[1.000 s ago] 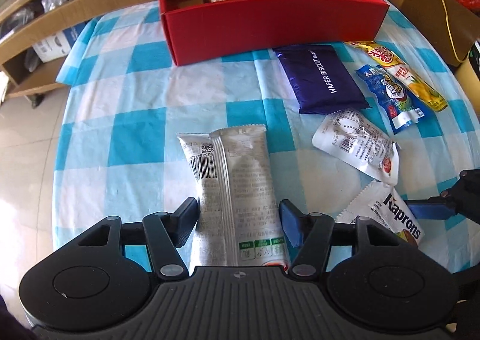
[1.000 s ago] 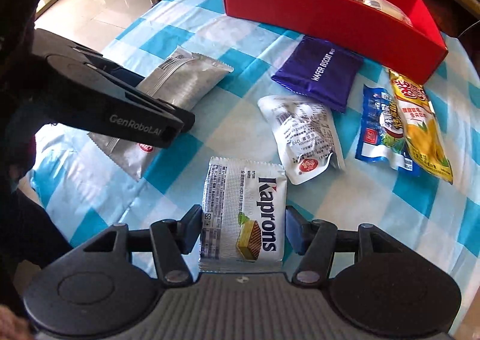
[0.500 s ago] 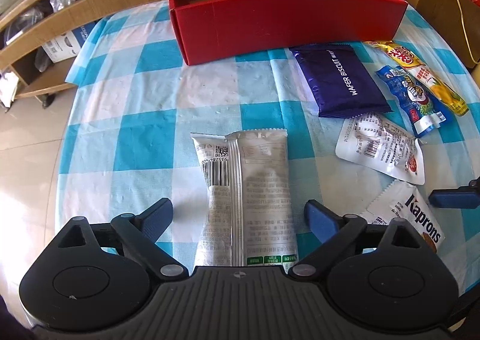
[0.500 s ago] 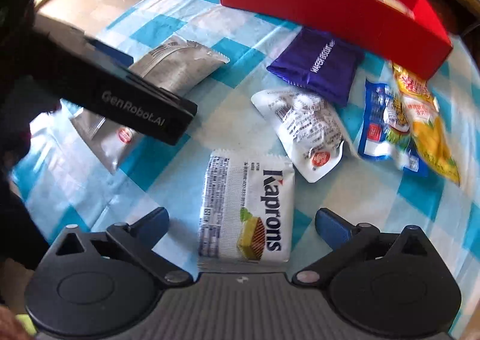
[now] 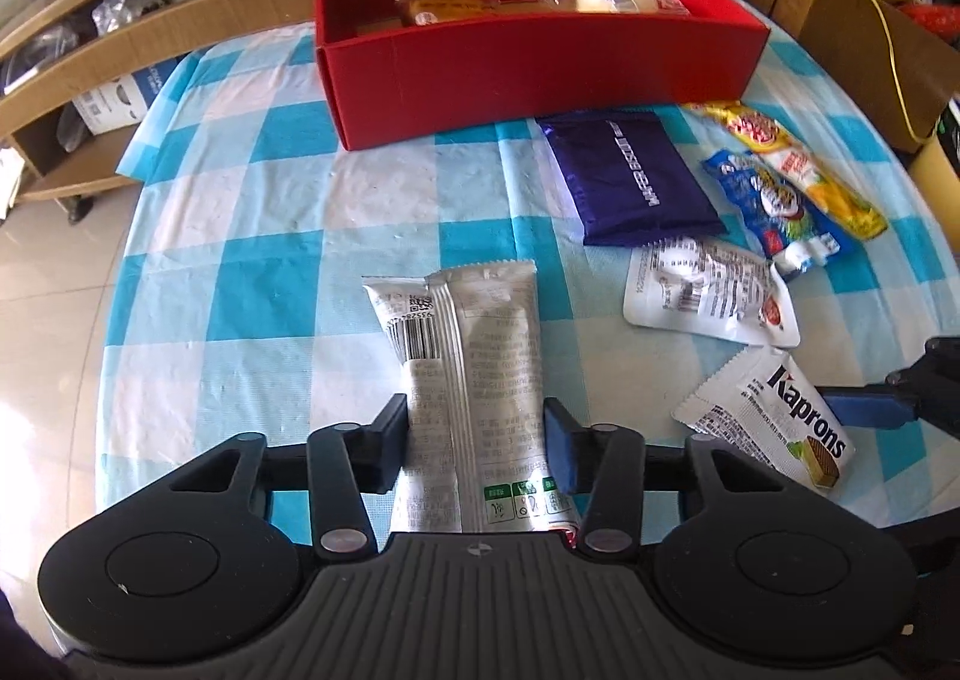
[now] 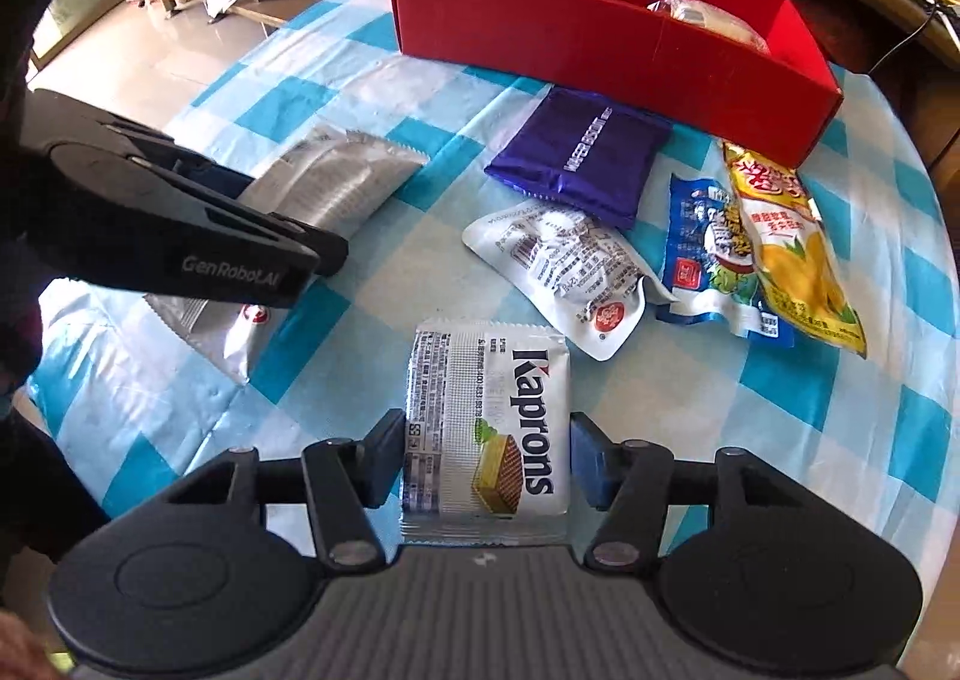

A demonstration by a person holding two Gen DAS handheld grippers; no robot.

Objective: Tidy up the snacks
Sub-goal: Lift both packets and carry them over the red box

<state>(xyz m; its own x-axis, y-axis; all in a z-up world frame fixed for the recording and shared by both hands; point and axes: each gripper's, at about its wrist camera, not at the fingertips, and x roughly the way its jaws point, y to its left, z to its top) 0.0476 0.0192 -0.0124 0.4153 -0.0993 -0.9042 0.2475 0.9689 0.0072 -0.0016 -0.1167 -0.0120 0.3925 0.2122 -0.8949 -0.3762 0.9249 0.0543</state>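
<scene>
This looks like a lived-in home room. Ahead of the grippers a round table wears a blue-and-white checked plastic cloth (image 5: 252,272). Beyond it, low wooden shelving (image 5: 72,74) holds boxes and bags. Pale glossy floor tiles (image 6: 138,50) lie off to the left, and brown cardboard cartons (image 5: 840,20) with loose yellow cable (image 5: 888,44) stand to the right.
</scene>
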